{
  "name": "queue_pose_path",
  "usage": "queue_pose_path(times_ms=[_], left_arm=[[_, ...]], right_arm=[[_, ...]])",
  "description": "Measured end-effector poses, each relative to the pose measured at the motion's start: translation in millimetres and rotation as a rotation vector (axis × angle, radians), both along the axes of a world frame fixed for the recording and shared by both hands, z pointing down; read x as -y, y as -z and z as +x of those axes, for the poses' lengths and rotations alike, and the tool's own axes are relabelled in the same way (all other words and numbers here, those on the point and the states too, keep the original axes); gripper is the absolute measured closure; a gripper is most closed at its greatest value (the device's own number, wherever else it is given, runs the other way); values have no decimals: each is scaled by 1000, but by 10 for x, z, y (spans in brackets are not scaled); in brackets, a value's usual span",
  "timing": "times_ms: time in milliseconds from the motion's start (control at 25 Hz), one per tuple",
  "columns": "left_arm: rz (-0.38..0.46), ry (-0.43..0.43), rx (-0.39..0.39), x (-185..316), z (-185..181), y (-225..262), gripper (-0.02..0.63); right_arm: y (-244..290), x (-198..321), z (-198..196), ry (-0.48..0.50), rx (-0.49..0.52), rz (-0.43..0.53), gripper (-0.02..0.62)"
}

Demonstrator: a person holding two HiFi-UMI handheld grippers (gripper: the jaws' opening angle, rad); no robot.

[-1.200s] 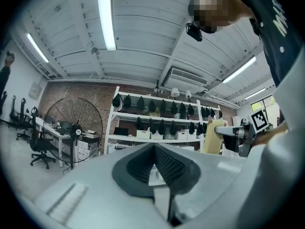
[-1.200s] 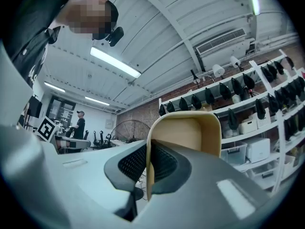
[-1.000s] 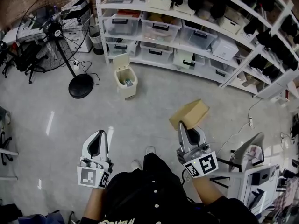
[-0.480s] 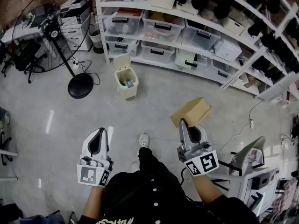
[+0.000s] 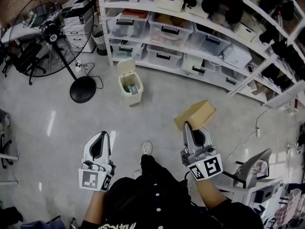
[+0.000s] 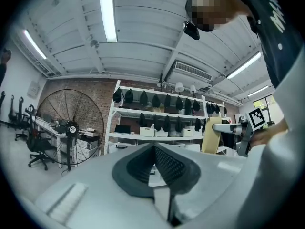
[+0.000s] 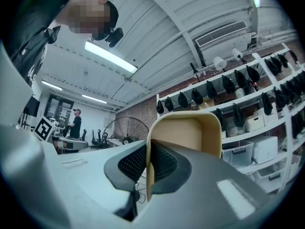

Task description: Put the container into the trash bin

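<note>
— Container position?
— Tan container (image 5: 194,114) is hanging in the air above the pale floor (image 5: 57,123), ahead of you on your right side. Your right gripper (image 5: 186,126) is pinching it by one wall. In the right gripper view that thin wall is sitting between the two ribbed pads, with the jaws pressing on it from both sides and the container's rounded rim rising above them.
— Left gripper?
— Your left gripper (image 5: 101,135) is riding level with the right one. Its jaws are pressing against each other with nothing between them, and it is touching nothing.
— Trash bin?
— Cream trash bin (image 5: 129,86) is standing on the floor ahead of you and a little to your left, just in front of the white shelving rack (image 5: 101,18). Its lid is tipping up and back, and something bluish is lying inside. The bin is sitting well apart from the container.
— Surroundings?
— Black pedestal fan (image 5: 51,30) is standing left of the bin, its round base near it. Clear storage boxes (image 5: 165,30) are filling the lower shelves. Your white shoe (image 5: 147,148) is showing between the grippers.
</note>
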State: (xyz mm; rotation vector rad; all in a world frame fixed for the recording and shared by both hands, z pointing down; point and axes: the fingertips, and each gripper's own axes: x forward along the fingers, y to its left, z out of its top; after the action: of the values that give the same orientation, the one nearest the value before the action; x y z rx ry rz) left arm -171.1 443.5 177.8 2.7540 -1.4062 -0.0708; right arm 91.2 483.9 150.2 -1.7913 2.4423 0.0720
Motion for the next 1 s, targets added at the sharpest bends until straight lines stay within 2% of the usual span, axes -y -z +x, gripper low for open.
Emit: queue_pose_path(times_ms=[360,1000], left_arm=[[1,11,7,604,166,47,606],[11,84,14,1579,503,101,606]], right_arm=[[-1,659,102,33,-3,-8,571],[40,1786,405,111,0,15,571]])
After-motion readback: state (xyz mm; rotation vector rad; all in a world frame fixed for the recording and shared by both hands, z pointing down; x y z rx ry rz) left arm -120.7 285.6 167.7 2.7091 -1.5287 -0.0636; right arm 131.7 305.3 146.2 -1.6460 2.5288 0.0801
